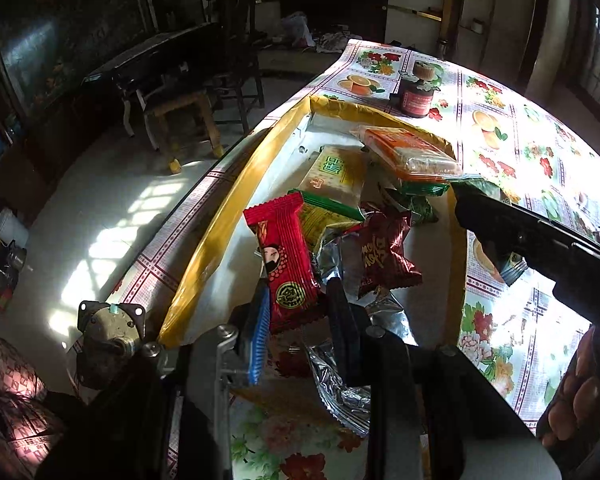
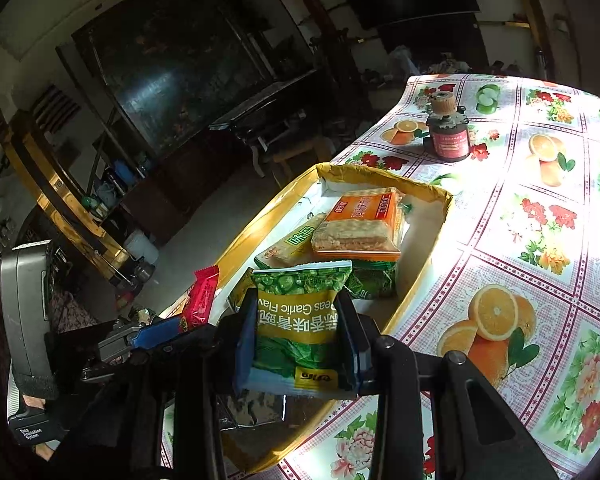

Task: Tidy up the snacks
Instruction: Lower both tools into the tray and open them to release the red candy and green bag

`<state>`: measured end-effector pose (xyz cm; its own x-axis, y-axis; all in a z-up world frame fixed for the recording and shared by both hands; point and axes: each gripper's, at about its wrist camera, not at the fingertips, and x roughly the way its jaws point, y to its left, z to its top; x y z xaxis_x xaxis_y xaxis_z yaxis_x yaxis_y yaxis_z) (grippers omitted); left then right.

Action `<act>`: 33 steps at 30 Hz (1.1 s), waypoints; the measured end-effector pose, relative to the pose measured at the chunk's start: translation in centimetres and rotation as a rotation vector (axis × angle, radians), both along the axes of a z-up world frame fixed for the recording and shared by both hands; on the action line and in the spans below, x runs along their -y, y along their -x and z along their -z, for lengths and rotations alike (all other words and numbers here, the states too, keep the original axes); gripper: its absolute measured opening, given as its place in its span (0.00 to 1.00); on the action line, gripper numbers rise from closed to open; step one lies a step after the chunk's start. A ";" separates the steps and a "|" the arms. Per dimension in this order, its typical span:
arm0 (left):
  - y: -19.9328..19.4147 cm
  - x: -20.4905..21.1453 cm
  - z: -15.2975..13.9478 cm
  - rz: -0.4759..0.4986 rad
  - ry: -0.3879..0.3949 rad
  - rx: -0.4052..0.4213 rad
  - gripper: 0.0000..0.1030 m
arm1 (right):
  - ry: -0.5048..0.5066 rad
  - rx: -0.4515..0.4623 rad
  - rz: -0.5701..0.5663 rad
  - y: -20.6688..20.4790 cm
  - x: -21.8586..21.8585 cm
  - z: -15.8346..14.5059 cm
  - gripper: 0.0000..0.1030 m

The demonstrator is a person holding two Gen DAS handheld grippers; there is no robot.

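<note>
Table (image 2: 540, 240), covered by a cloth printed with oranges and flowers; sunlight falls across its right half. On it lies a shallow yellow-rimmed tray (image 1: 236, 184), its white floor heaped with snack packets. Topmost at the far end of the heap is an orange cracker pack (image 2: 360, 220), overlapping a yellow-green biscuit pack (image 2: 292, 246); a dark red foil packet (image 1: 382, 256) and loose silver foil wrappers (image 1: 340, 384) fill the near end. Beyond the tray, apart from it, stands a dark jar with a red label (image 2: 449, 140), a small cork-coloured spool on its lid.

Left gripper (image 1: 300, 300): fingers closed on the lower end of a red snack bar (image 1: 286, 264), held upright over the near end of the tray, above the foil wrappers. Right gripper (image 2: 300, 320): fingers pressed against both sides of a green pea packet (image 2: 300, 320), held over the near end of the tray, in front of the cracker pack.
</note>
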<state>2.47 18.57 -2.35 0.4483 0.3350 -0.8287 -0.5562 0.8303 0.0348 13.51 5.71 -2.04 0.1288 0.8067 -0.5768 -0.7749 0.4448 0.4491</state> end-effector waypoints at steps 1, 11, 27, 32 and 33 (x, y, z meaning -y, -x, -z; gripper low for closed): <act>0.1 -0.1 0.0 0.000 0.000 -0.001 0.28 | 0.001 0.000 0.001 -0.1 -0.1 0.0 0.35; -0.7 -0.7 0.7 0.003 0.013 -0.010 0.28 | 0.017 -0.016 0.015 -1.1 -1.1 0.8 0.35; -2.6 -1.4 2.0 0.013 0.024 -0.030 0.28 | 0.061 0.002 0.024 -2.1 -3.8 2.1 0.35; -2.7 -1.0 2.0 0.036 0.024 -0.023 0.31 | 0.082 0.010 0.017 -2.0 -4.3 2.3 0.35; -2.6 -0.8 1.9 0.041 0.022 -0.021 0.31 | 0.084 0.011 0.015 -2.0 -4.3 2.3 0.35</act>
